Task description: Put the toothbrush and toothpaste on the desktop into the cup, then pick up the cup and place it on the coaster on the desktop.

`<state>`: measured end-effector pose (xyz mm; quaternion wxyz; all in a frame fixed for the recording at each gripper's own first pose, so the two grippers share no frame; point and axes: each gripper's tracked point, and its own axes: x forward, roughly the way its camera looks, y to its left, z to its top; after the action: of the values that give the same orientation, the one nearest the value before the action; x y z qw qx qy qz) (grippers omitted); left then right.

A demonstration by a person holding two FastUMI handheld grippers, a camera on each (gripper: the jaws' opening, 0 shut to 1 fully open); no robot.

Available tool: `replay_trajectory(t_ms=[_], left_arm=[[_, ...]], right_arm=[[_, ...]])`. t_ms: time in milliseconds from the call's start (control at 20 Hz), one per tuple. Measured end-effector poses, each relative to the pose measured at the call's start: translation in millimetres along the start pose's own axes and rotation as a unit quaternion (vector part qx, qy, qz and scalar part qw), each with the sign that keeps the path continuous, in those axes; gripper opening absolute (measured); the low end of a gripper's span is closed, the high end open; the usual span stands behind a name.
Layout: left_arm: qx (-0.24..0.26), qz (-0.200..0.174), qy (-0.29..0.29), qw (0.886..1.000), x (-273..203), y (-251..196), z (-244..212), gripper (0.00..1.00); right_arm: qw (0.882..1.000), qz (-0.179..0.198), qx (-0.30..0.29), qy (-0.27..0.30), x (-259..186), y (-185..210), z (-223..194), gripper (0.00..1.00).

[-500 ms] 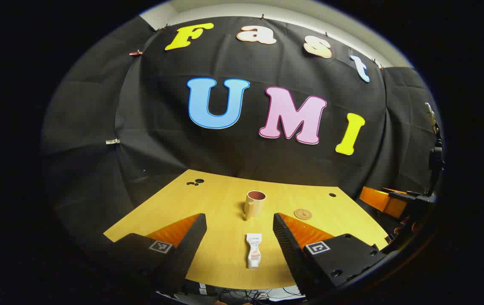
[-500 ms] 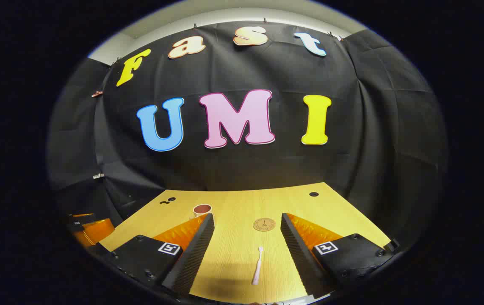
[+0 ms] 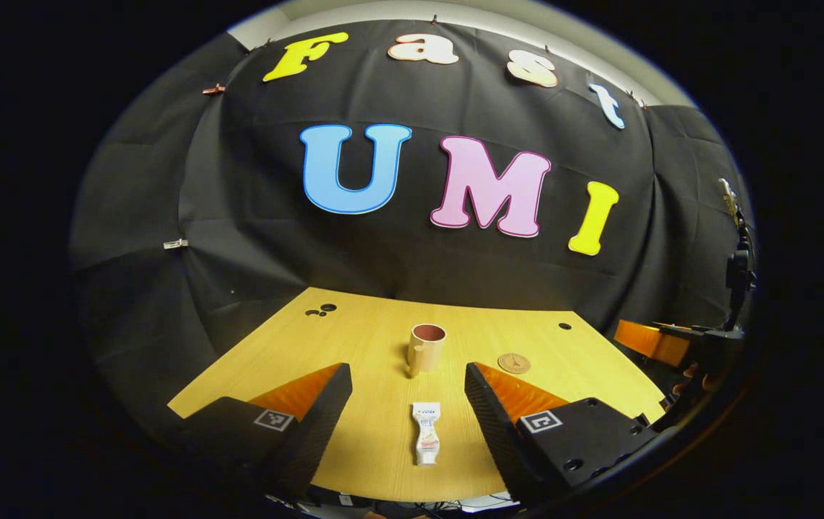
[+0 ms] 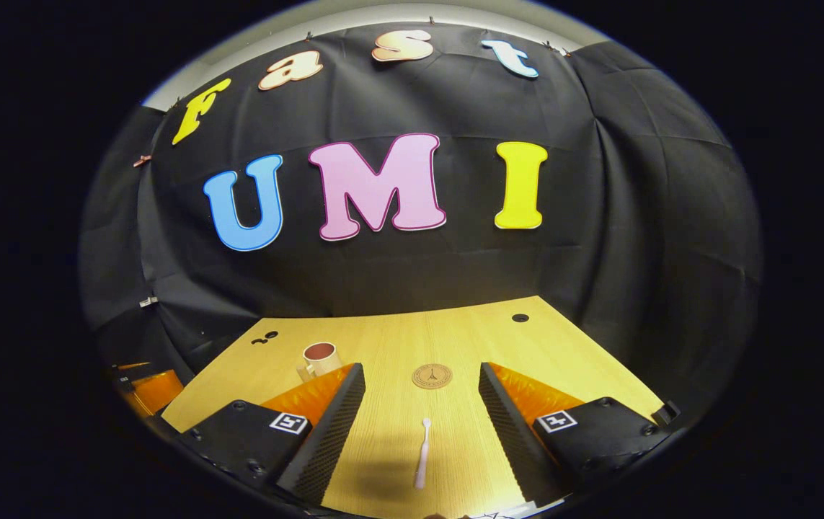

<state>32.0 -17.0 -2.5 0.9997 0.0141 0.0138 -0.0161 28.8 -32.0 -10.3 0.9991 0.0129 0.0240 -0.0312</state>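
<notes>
- Desktop (image 3: 354, 339): pale wood surface carrying every task item; nothing is stowed yet, so I judge the task at its very beginning.
- Cup (image 3: 426, 347): stands upright near the middle of the desktop, mouth up, nothing visible inside. In the right gripper view it sits to the left (image 4: 321, 358), just beyond that gripper's left finger. Upright and open-topped, it is ready to take items dropped in from above.
- Toothpaste (image 3: 426, 432): a flattened tube lying on the desktop, lengthwise toward the cup and well short of it. It lies centred in the gap between the left gripper's fingers, which suggests this gripper is lined up for it.
- Toothbrush (image 4: 422, 442): lies flat on the desktop, head end toward the coaster, apart from it. It lies centred between the right gripper's fingers, likewise lined up.
- Coaster (image 4: 432, 375): round disc lying flat, bare, to the right of the cup and apart from it (image 3: 513, 362); kept free as the cup's final resting place.
- Left gripper (image 3: 408, 375): jaws spread wide, holding nothing, touching nothing; poised above the toothpaste.
- Right gripper (image 4: 422, 373): jaws spread wide, empty, no contact with the toothbrush; part of it shows at the right edge of the left gripper view.
</notes>
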Motion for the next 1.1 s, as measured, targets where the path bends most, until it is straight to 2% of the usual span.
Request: replay_trajectory(t_ms=[150, 600, 950, 1100], left_arm=[[-0.006, -0.011, 0.012, 1.0, 8.4, -6.4, -3.1, 0.98], [-0.005, 0.003, 0.034, 0.999, 35.3, 0.0, -11.9, 0.98], [-0.036, 0.002, 0.085, 0.996, 64.3, -0.7, -32.2, 0.98], [-0.039, -0.01, 0.129, 0.991, 82.9, -11.5, -53.4, 0.98]], right_arm=[[1.0, -0.004, 0.007, 0.005, 9.9, -6.2, -1.4, 0.98], [0.999, -0.007, 0.024, 0.04, 40.7, -19.6, -15.4, 0.98], [0.998, 0.006, 0.014, 0.058, 62.1, -25.9, -26.2, 0.98], [0.997, 0.011, 0.008, 0.079, 73.0, -25.5, -37.3, 0.98]])
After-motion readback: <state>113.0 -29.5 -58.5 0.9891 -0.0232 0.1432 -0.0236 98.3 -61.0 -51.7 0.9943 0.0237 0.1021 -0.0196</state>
